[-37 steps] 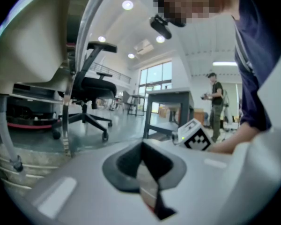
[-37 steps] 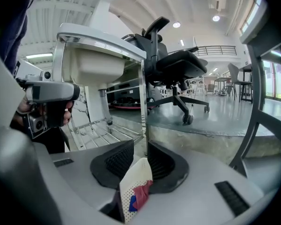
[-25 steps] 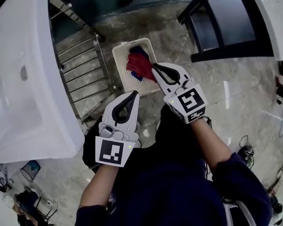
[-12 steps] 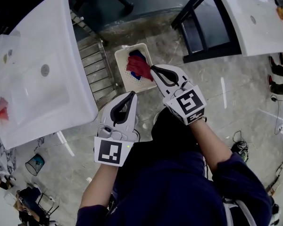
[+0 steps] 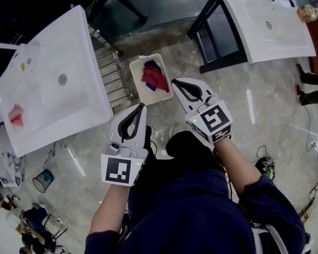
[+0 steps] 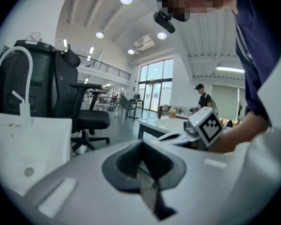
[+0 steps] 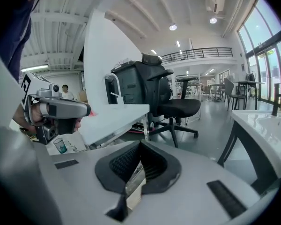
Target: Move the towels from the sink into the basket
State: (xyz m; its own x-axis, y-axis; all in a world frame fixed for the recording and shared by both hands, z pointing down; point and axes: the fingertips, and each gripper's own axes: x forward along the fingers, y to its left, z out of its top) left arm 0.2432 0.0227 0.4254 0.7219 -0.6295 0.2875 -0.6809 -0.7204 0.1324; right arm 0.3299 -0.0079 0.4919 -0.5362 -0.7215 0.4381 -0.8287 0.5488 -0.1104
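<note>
In the head view a white sink stands at the left, and a red towel lies in its far left end. On the floor ahead sits a white basket that holds a red towel over a blue one. My right gripper hangs just right of the basket, shut and empty. My left gripper is below the basket, also shut with nothing in it. In the gripper views both pairs of jaws meet, the left gripper and the right gripper.
A metal rack runs under the sink's right edge. A second white sink on a black frame stands at the upper right. An office chair is beyond. A small bin is at the lower left.
The view has swung so more of the left sink and its red towel show. My right gripper's tip has come off the red towel in the basket. Both grippers sit slightly lower left.
</note>
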